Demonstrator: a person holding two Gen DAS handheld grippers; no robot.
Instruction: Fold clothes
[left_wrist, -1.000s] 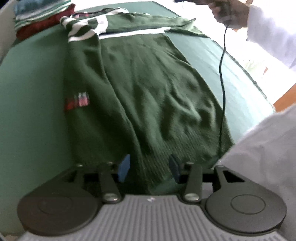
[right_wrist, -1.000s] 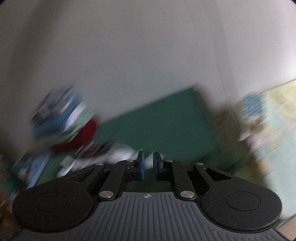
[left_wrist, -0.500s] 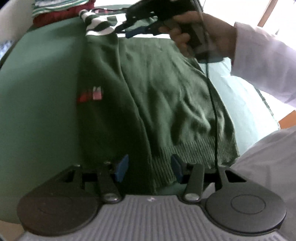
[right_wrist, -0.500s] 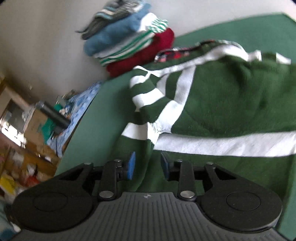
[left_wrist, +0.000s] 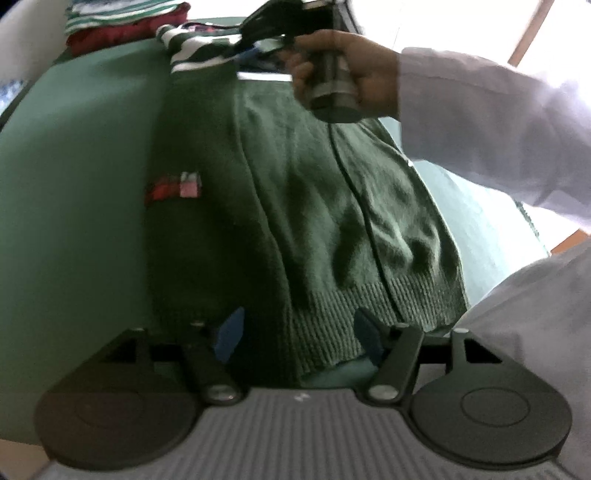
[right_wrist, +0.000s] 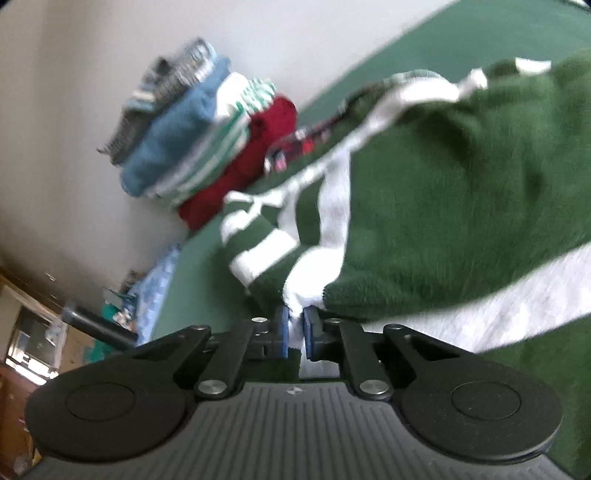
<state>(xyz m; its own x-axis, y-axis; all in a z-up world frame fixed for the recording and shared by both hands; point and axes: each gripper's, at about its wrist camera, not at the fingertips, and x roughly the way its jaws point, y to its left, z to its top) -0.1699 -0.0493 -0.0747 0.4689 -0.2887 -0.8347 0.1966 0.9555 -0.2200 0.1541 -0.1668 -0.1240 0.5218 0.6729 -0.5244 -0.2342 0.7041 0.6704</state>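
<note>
A dark green sweater (left_wrist: 306, 192) with white stripes lies lengthwise on the green table, its ribbed hem nearest my left gripper (left_wrist: 299, 334). That gripper is open, its blue pads on either side of the hem, with the hem fabric between them. In the right wrist view the sweater (right_wrist: 443, 199) shows its white-striped shoulder end, bunched and lifted a little. My right gripper (right_wrist: 296, 325) is shut on a white fold of that end. From the left wrist view the right gripper (left_wrist: 258, 37) appears at the far end, held by a hand (left_wrist: 354, 70).
A stack of folded clothes (right_wrist: 207, 140), grey, blue, striped and red, sits at the table's far corner by the wall. A black cable (left_wrist: 365, 206) trails over the sweater. A white sleeve (left_wrist: 498, 133) crosses the right side. Clutter lies beyond the table edge (right_wrist: 147, 288).
My right gripper came down onto the striped shoulder end and closed on a white fold. My left gripper stayed open at the hem, edging slightly closer.
</note>
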